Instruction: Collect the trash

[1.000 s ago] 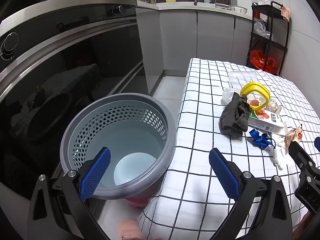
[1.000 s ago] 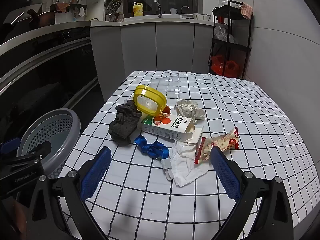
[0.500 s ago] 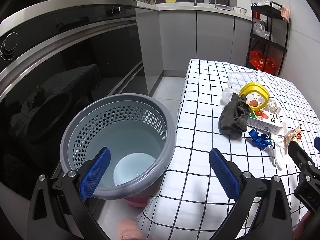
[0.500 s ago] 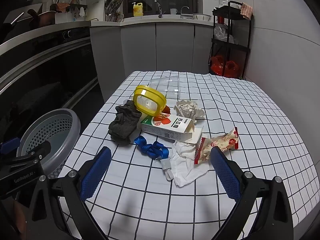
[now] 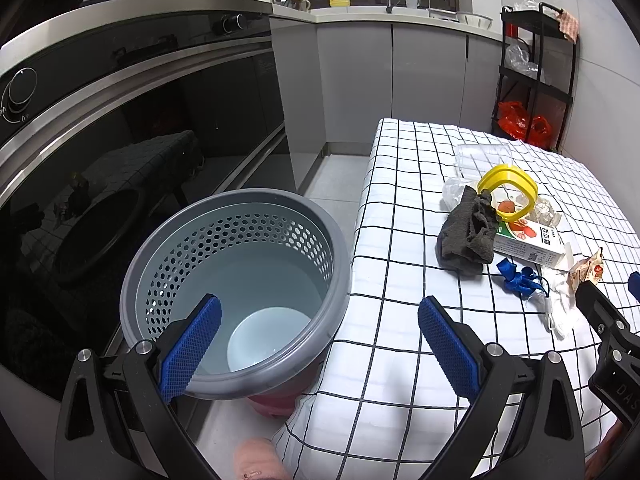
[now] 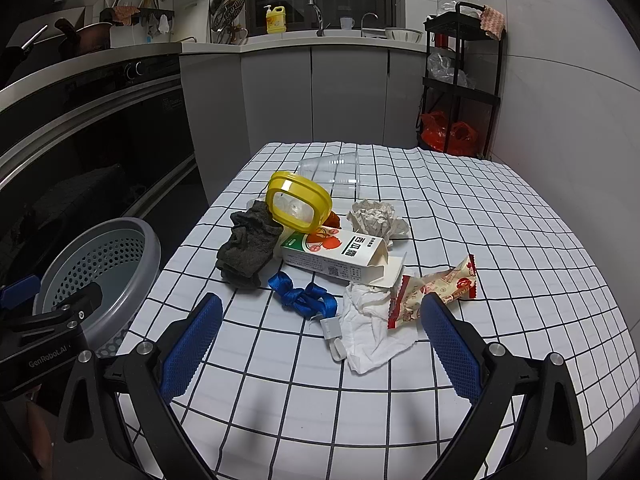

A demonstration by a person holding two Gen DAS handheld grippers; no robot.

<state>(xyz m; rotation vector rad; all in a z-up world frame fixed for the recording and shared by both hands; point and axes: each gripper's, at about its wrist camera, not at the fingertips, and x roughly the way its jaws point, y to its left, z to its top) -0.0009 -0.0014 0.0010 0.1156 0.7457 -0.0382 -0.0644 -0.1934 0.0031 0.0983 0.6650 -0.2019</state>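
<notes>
A pile of trash lies on the checked tablecloth point(image 6: 480, 208): a dark grey rag point(image 6: 248, 244), a yellow lid point(image 6: 298, 204), a juice carton point(image 6: 336, 254), a crumpled paper ball point(image 6: 376, 218), a blue ribbon point(image 6: 304, 298), a white tissue point(image 6: 372, 328), a snack wrapper point(image 6: 436, 288) and a clear plastic cup point(image 6: 332, 170). A grey perforated bin point(image 5: 240, 280) stands left of the table, empty. My left gripper point(image 5: 320, 344) is open over the bin rim and table edge. My right gripper point(image 6: 318, 344) is open just short of the ribbon and tissue.
A dark oven front point(image 5: 120, 140) runs along the left. Grey cabinets point(image 6: 320, 96) and a counter with a sink lie behind. A black shelf rack point(image 6: 460, 80) with red bags stands at the back right. A white wall bounds the right side.
</notes>
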